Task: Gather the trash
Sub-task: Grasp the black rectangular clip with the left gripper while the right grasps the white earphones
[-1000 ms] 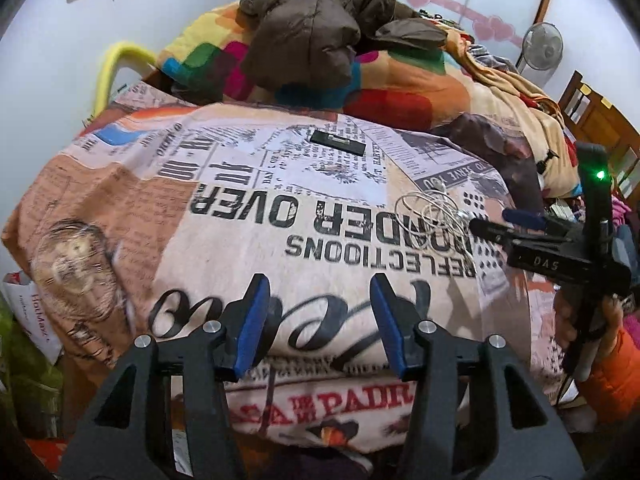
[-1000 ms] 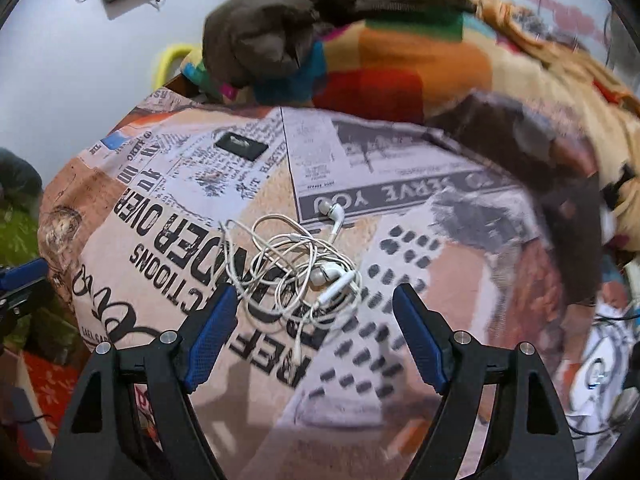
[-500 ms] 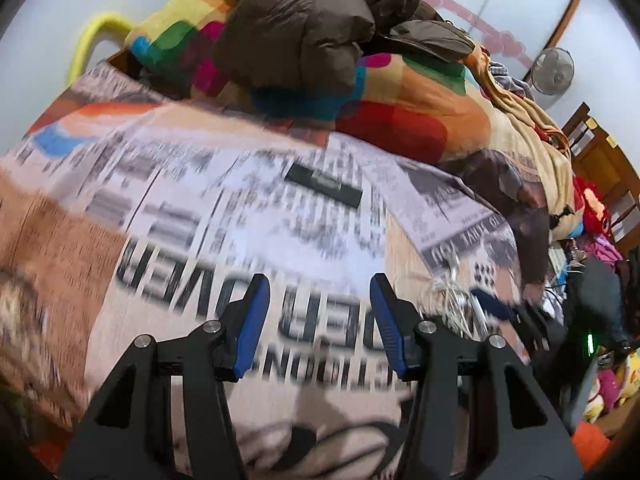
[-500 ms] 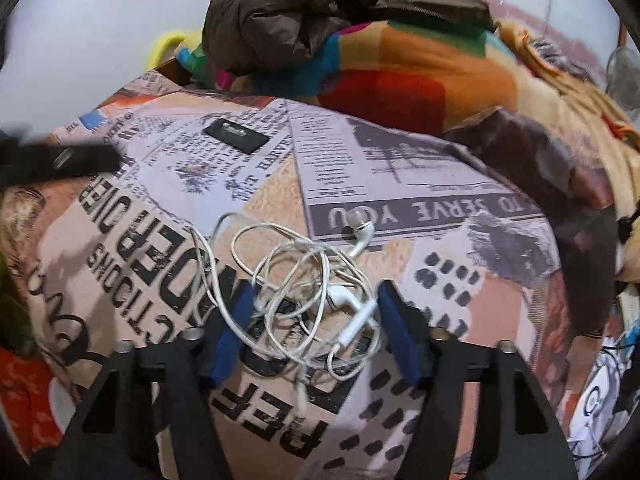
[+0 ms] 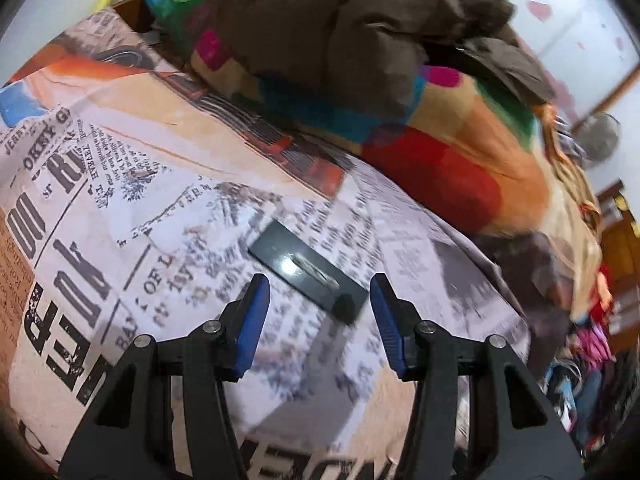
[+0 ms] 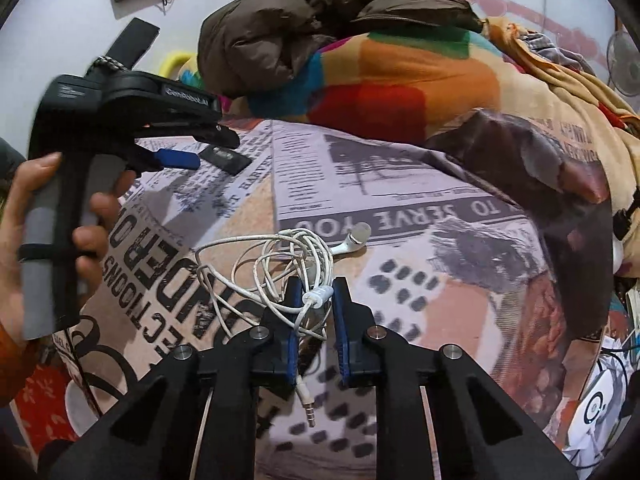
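Note:
A tangle of white wired earphones [image 6: 280, 264] lies on the newspaper-print bedspread [image 6: 400, 184]. My right gripper [image 6: 314, 300] is shut on part of the earphone cable, the jack hanging below the pads. A flat black packet [image 5: 308, 270] lies on the bedspread [image 5: 100, 220] in the left wrist view. My left gripper [image 5: 318, 300] is open just short of it, blue pads on either side. The right wrist view also shows the packet [image 6: 226, 158] and the hand-held left gripper [image 6: 176, 158] close beside it.
A brown jacket [image 6: 312, 12] lies on a multicoloured blanket [image 6: 380, 84] at the head of the bed. A dark cloth [image 6: 552, 176] and a tan blanket [image 6: 568, 92] lie to the right. A fan [image 5: 600, 140] stands by the far wall. Clutter sits below the bed's right edge.
My left gripper has moved forward over the bed up to the black packet. My right gripper has moved in on the earphones and closed on the cable.

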A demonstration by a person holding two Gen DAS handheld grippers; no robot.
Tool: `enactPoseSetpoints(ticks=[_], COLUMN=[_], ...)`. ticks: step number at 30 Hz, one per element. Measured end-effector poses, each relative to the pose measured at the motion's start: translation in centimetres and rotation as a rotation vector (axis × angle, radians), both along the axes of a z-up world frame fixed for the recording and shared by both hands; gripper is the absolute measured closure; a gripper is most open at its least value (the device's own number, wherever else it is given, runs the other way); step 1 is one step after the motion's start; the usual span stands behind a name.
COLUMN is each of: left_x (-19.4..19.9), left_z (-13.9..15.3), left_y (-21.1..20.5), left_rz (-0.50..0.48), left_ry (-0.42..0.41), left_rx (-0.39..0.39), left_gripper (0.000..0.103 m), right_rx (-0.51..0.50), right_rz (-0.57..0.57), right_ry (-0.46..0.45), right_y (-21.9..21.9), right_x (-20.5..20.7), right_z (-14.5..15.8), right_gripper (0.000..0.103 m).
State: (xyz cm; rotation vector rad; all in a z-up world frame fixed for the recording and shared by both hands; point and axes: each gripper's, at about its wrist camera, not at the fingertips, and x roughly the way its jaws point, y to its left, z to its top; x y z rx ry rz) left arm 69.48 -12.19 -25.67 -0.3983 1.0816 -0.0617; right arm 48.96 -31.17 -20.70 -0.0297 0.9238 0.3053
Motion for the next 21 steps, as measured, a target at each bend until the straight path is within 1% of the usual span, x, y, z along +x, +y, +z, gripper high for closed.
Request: enactPoseSetpoints(ticks=[1,5,8,10,11,12,13,15,18,21], left_x=[0.1,0.8,1.3,1.2,1.2,1.1,1.0,0.6,-0.4,-1.8], left_z=[0.1,0.0,-0.2,-0.5,-0.4,-0.4,-0.4,-0.2,-0.2,-0.1], left_y=[-0.3,-1.5,-3.3,-5.0,-5.5,-5.6,-5.5,-4.9,-3.9,-2.7], left_rz=[0.013,0.043,0.026,-0.011,-0.022,-0.039,-0.048,-0.081,-0.129,-0.15], left_ry=[-0.014,-0.021,-0.025,-0.024,-0.033,-0.03,-0.023,-0.011,0.006,0.024], left_rx=[0.022,0.108,0.24,0.359,0.379,0.366,0.351,0.341,0.327,0.326], left_gripper=[0.052,0.052,0.052,0.052,0.056,0.062,0.064,0.076,0.078,0.079], right_rx=[0.005,0.035,0.044,0.047,0.047,0.045,0.042,0.039,0.048,0.051], right_rz=[-0.003,-0.017,-0.03,-0.036,-0.036,-0.037,-0.039,-0.041,-0.043,-0.045], right_ry=[0.001,0.014,0.018,0.017,0.015,0.01,0.005,-0.005,-0.011,-0.025], right_y=[-0.3,-1.2,-1.5,-1.6,-1.6,-1.7,-1.7,-1.8,-2.0,-1.9], right_x=[0.0,0.1,0.4,0.3,0.3,0.1,0.0,-0.3,-0.6,-0.9], right_z=[0.0,0.0,-0.1,0.1,0.2,0.4,0.6,1.1,1.9,3.0], right_gripper=[0.089,0.089,0.089,0.089,0.089,0.089,0.089,0.09,0.09,0.09])
